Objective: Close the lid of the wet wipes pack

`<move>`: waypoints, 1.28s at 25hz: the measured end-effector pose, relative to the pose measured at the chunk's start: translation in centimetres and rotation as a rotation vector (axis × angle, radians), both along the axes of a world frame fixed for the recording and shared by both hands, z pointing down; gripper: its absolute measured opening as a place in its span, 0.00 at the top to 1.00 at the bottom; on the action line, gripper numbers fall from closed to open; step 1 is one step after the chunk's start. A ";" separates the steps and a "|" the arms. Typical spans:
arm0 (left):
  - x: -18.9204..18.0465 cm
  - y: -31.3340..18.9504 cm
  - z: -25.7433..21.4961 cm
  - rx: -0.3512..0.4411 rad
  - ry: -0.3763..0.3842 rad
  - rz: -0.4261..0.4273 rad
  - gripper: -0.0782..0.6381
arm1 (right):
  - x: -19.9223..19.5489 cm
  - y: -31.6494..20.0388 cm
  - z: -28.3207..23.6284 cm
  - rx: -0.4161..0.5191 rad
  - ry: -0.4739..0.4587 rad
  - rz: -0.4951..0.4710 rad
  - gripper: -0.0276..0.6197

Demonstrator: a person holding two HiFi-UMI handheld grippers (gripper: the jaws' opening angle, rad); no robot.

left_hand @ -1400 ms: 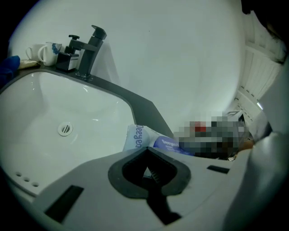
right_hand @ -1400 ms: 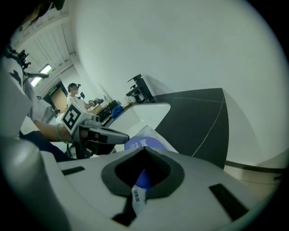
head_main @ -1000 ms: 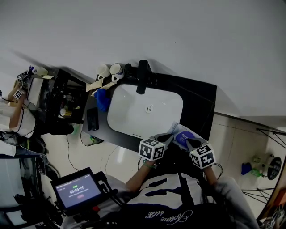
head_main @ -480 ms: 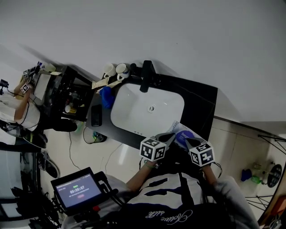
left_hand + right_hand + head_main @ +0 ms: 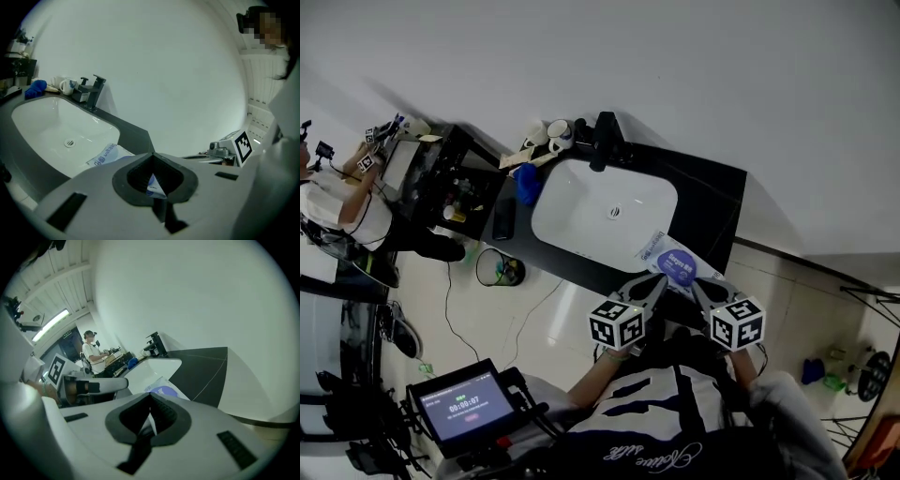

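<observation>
The wet wipes pack lies flat on the black counter just right of the white sink, a little below the middle of the head view, its purple oval patch facing up. The left gripper and the right gripper hang side by side at the pack's near edge, lower centre of the frame. In each gripper view the two jaws meet at the tips with nothing clamped, and the pack shows beyond them.
</observation>
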State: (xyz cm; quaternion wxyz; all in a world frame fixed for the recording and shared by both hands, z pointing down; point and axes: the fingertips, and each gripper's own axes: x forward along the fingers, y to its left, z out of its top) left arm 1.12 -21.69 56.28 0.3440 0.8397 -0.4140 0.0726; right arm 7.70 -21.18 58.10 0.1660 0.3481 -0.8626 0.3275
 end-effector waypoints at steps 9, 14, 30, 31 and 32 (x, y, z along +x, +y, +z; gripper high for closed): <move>0.9 6.6 -2.0 0.018 0.029 -0.068 0.89 | 0.7 3.7 -4.1 0.047 -0.125 0.000 0.96; 0.1 9.0 -1.6 0.005 0.032 -0.089 0.89 | -0.8 5.9 -4.6 0.058 -0.161 -0.025 0.96; -4.0 19.4 -6.0 0.094 0.083 0.061 0.89 | -6.1 16.0 -9.5 0.229 -0.156 0.124 0.96; -4.6 20.6 -6.1 0.100 0.084 0.067 0.89 | -6.7 17.1 -9.9 0.237 -0.161 0.135 0.96; -5.2 21.5 -6.0 0.104 0.086 0.070 0.89 | -7.4 18.2 -9.9 0.242 -0.169 0.145 0.96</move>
